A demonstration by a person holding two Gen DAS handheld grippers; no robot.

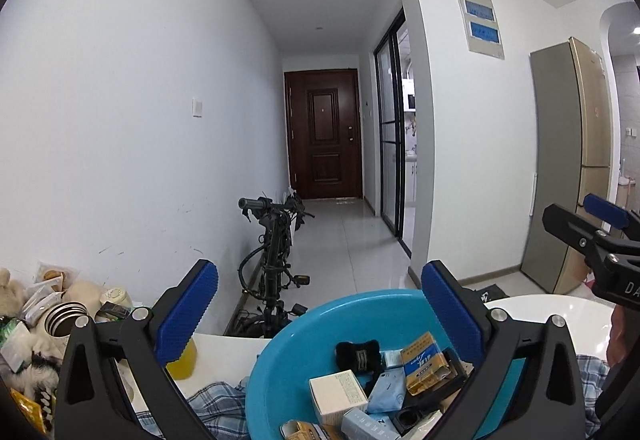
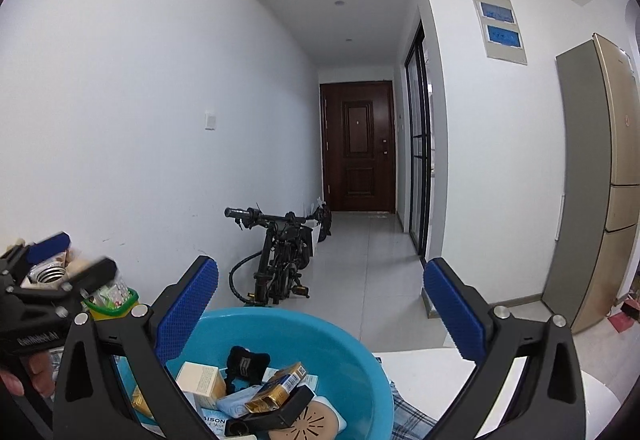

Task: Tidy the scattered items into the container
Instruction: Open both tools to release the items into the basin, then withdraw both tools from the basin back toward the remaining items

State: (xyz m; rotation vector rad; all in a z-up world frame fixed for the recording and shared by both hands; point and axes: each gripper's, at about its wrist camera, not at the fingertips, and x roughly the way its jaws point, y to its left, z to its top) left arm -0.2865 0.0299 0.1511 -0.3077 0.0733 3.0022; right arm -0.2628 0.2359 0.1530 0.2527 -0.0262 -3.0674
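Clutter of small boxes (image 1: 339,396) and packets fills the blue basin (image 1: 280,356), which sits near the cameras on a plaid cloth (image 1: 216,400) over the white table (image 1: 560,320). The left gripper (image 1: 320,310) and right gripper (image 2: 322,310) both hover above it, jaws spread wide, holding nothing. A folded bicycle (image 2: 280,260) leans by the far wall.

White-walled hallway (image 1: 120,100), brown door (image 1: 323,134) (far end), grey tiled floor (image 1: 344,240), folded bicycle (image 1: 274,244).
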